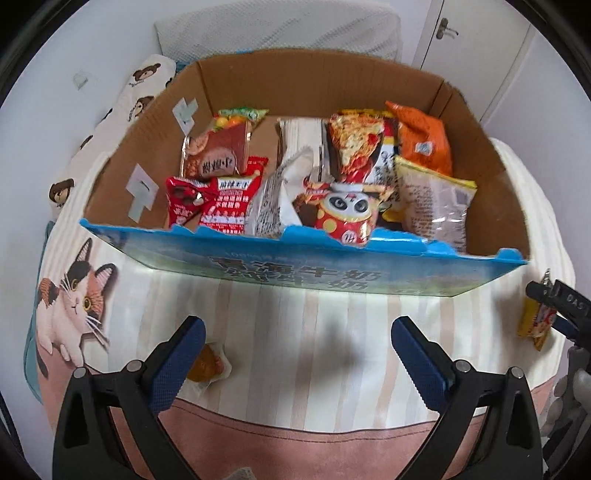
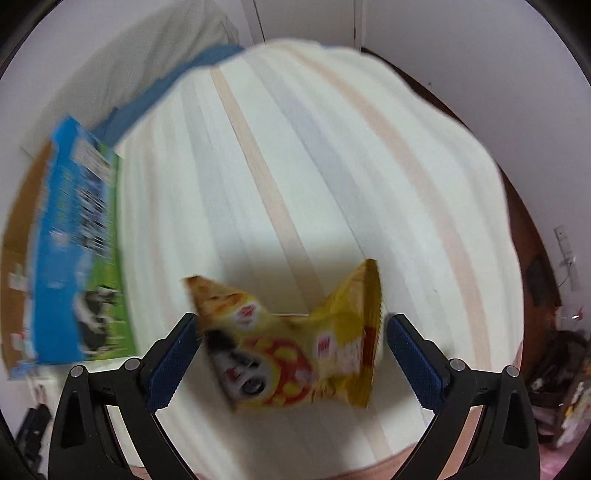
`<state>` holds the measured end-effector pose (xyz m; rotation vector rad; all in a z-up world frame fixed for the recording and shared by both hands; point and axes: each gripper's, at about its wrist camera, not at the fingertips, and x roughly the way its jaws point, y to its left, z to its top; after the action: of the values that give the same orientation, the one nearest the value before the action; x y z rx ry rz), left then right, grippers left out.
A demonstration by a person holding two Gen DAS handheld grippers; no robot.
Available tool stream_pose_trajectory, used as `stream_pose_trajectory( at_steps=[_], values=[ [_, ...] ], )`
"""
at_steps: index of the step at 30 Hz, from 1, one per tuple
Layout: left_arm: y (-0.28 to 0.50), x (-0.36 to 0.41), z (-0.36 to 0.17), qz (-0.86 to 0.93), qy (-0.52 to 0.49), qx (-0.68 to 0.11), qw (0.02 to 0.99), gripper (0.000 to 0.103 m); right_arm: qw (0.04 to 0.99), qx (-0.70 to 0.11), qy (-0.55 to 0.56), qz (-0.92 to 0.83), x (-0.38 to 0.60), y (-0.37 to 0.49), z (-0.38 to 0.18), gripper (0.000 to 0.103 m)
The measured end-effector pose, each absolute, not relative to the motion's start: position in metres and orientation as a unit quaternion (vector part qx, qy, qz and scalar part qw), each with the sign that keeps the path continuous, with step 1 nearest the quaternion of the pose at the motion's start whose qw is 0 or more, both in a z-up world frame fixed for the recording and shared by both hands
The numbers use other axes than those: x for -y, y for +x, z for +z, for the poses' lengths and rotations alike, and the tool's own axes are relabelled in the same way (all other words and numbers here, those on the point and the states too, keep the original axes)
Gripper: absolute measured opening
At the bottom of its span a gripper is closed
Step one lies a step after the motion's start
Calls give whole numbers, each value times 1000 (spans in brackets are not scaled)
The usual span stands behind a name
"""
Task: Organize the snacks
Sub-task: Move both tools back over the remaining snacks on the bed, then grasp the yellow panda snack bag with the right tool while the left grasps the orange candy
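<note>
A cardboard box (image 1: 491, 206) with a blue printed front wall holds several snack packets, among them a panda packet (image 1: 345, 218) and an orange bag (image 1: 424, 138). My left gripper (image 1: 297, 354) is open and empty over the striped cloth, in front of the box. A small orange jelly cup (image 1: 210, 363) lies by its left finger. My right gripper (image 2: 290, 350) is open, its fingers on either side of a yellow snack packet (image 2: 295, 347) lying on the cloth. The same packet (image 1: 535, 323) and right gripper show at the right edge of the left wrist view. The box's blue side (image 2: 77, 258) is at left.
The striped cloth (image 1: 295, 314) with a cat print (image 1: 74, 295) covers the surface. A bear-print cushion (image 1: 144, 88) and a white pillow (image 1: 280, 33) lie behind the box. White cupboard doors (image 1: 480, 55) stand at the back right. Clutter (image 2: 561, 387) lies beyond the cloth's right edge.
</note>
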<state>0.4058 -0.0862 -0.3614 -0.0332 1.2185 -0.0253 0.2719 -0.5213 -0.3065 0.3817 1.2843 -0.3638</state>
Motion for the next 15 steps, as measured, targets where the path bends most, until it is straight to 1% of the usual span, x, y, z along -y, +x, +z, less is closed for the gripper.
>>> stream_pose_trajectory(
  at_steps=[1, 2, 3, 5, 6, 12, 15],
  values=[
    [407, 84, -365, -7, -16, -575, 818, 103, 767, -595, 174, -168, 522, 274, -312, 100],
    [408, 81, -368, -4, -18, -578, 816, 103, 771, -590, 168, -173, 521, 274, -314, 94],
    [407, 78, -371, 1, -20, -579, 815, 103, 777, -586, 157, -170, 517, 273, -314, 84],
    [406, 68, -375, 10, -28, -583, 812, 103, 786, -579, 144, -162, 510, 271, -311, 71],
    [405, 63, -376, 14, -33, -585, 810, 103, 791, -575, 143, -154, 505, 271, -306, 69],
    [392, 29, -381, 24, -47, -597, 800, 103, 806, -569, 124, -104, 457, 258, -296, 66],
    [381, 3, -381, 14, -68, -608, 791, 103, 808, -576, 111, -56, 412, 243, -295, 66]
  ],
)
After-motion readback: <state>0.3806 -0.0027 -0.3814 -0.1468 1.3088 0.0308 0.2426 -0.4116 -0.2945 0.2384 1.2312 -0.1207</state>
